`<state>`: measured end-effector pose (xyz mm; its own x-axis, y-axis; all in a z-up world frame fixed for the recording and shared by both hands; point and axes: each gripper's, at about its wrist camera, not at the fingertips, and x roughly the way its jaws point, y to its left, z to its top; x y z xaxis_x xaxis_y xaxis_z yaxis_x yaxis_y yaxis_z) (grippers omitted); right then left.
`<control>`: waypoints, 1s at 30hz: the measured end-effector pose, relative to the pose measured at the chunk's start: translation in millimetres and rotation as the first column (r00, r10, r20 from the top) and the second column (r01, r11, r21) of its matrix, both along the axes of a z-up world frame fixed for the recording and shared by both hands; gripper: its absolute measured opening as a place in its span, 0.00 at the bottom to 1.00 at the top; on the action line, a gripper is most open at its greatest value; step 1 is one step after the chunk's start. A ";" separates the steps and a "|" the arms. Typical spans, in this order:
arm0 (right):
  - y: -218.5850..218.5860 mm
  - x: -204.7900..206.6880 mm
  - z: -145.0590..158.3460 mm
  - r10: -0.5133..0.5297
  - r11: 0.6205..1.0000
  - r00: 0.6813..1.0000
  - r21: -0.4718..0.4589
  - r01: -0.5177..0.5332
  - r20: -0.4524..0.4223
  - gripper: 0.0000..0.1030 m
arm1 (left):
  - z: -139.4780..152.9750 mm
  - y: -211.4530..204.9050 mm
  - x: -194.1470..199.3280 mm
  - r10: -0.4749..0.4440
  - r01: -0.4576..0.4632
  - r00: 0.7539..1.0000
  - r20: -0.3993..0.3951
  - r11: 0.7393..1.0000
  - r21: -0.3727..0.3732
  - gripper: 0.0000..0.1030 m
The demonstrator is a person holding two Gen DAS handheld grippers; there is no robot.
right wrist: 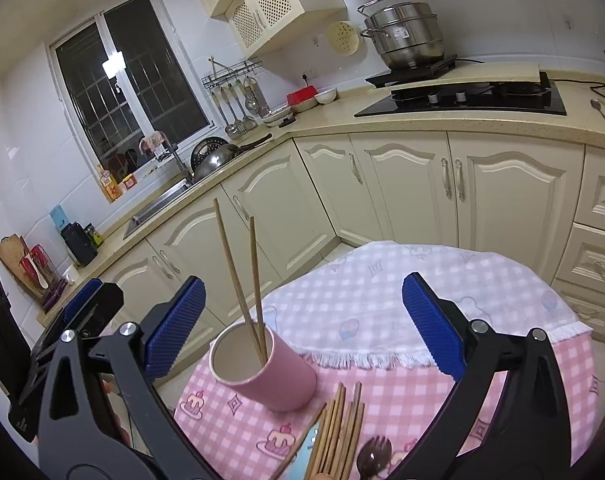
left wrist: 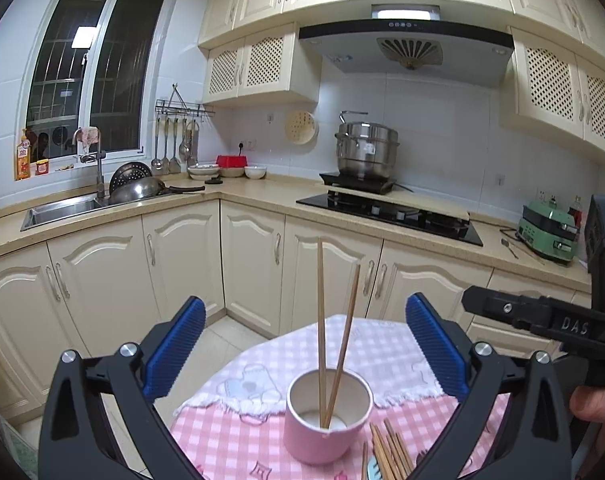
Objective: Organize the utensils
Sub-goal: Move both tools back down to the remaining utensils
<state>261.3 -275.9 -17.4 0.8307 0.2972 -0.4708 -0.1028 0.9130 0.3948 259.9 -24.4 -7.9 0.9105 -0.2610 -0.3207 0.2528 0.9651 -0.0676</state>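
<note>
A pink cup [left wrist: 326, 420] stands upright on the small table, which is covered with a pink checked cloth [left wrist: 238, 432]. Two wooden chopsticks [left wrist: 334, 340] stand in the cup. More loose chopsticks [left wrist: 390, 452] lie on the cloth just right of the cup. My left gripper [left wrist: 304, 344] is open and empty, above and behind the cup. In the right wrist view the cup [right wrist: 262, 364] with its chopsticks [right wrist: 246, 280] sits left of centre, and the loose chopsticks [right wrist: 338, 436] lie near a dark wooden fork [right wrist: 376, 456]. My right gripper [right wrist: 300, 324] is open and empty above them.
A white towel [right wrist: 382, 300] covers the far half of the table. Cream kitchen cabinets [left wrist: 242, 256] stand behind, with a sink [left wrist: 62, 208], a black hob [left wrist: 390, 212] and a steel pot [left wrist: 364, 152]. The other gripper shows at the right edge [left wrist: 550, 320].
</note>
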 end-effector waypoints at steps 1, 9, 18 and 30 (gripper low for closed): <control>1.1 -2.3 0.3 -0.002 1.000 1.000 -0.006 0.002 -0.005 0.94 | 0.2 0.7 -3.5 -0.001 0.001 1.000 -0.005 1.000 0.004 0.95; -5.3 -27.8 -8.6 -0.017 0.999 0.997 -0.042 0.014 -0.081 0.94 | -4.7 3.3 -20.9 -0.003 0.004 0.999 -0.045 0.999 0.032 0.95; -15.5 -49.5 -40.6 -0.046 0.996 0.981 -0.082 0.031 -0.191 0.94 | -27.8 0.0 -38.3 -0.016 0.027 0.993 -0.113 0.995 0.094 0.95; -15.9 -63.7 -72.5 -0.044 0.995 0.959 -0.102 0.016 -0.281 0.94 | -70.2 -8.6 -43.5 -0.014 0.054 0.973 -0.229 0.984 0.169 0.95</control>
<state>197.6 -291.8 -89.9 0.6672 0.2154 -0.7131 0.0280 0.9493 0.3130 216.5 -33.0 -78.1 0.8006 -0.2128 -0.5602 0.2827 0.9584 0.0400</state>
